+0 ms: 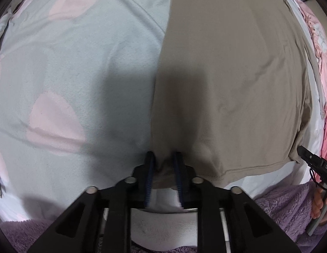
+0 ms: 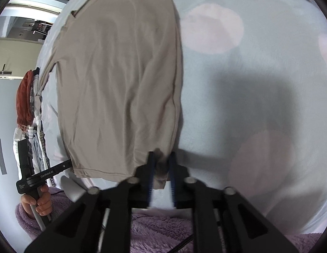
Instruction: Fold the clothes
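Purple fleece sleeve (image 2: 155, 232) is seen nearest, cut off by the frame bottom in both wrist views. Left gripper (image 1: 164, 169) is clamped on the near left corner of one beige shirt (image 1: 226, 84); a bunch of hem is pinched between the blue pads (image 1: 149, 172). Right gripper (image 2: 161, 169) is clamped on the shirt's near right corner, fabric bunched between its fingers. Each gripper is also partly visible at the edge of the other's view, held by a hand (image 2: 40, 200). The shirt lies flat on a pale blue bedsheet (image 1: 79, 63) with pink dots, near hem close to the bed's near edge, body running toward the far edge. Its far end is only partly made out; the neckline cannot be told. One pile of clothes (image 2: 28, 105), rust-red piece on top, sits at the bed's left edge; count within cannot be told. Pink fabric (image 1: 319, 48) is cut off at the right edge.
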`<state>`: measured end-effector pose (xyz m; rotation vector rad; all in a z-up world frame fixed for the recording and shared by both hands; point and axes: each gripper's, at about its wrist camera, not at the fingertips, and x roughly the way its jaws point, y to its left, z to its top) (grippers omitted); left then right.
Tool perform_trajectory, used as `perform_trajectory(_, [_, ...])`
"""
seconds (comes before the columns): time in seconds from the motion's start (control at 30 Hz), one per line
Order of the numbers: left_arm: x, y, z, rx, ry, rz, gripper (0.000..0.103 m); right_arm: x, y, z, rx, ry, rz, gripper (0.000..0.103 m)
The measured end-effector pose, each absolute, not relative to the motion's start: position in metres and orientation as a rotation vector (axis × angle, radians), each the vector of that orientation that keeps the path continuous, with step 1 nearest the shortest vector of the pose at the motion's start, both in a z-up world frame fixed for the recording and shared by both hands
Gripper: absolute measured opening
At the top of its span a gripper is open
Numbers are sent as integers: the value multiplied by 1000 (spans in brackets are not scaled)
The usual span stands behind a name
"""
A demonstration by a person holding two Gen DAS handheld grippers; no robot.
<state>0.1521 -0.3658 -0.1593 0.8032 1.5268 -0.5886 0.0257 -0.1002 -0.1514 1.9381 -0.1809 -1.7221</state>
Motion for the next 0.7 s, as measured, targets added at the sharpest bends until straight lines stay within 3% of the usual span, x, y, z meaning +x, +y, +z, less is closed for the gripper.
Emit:
perform_trajectory(0.27, [162,-375,-123,753,1495,-607,4,24,-76,-128,1926,-245,-1797,3])
perform_trajectory(0.53, [158,-365,-63,754,1440,-672,3,-1,-24,-61,1855,-286,-1942,2])
perform_trajectory(0.6, [121,-321,-73,801,1448,-675,3,-4,-22,-62,1893,-221,-1955,2])
perform_trajectory(0.7, [110,-327,-105,877,1486,-648,3,-5,-24,-75,1979,-112,-1942,2])
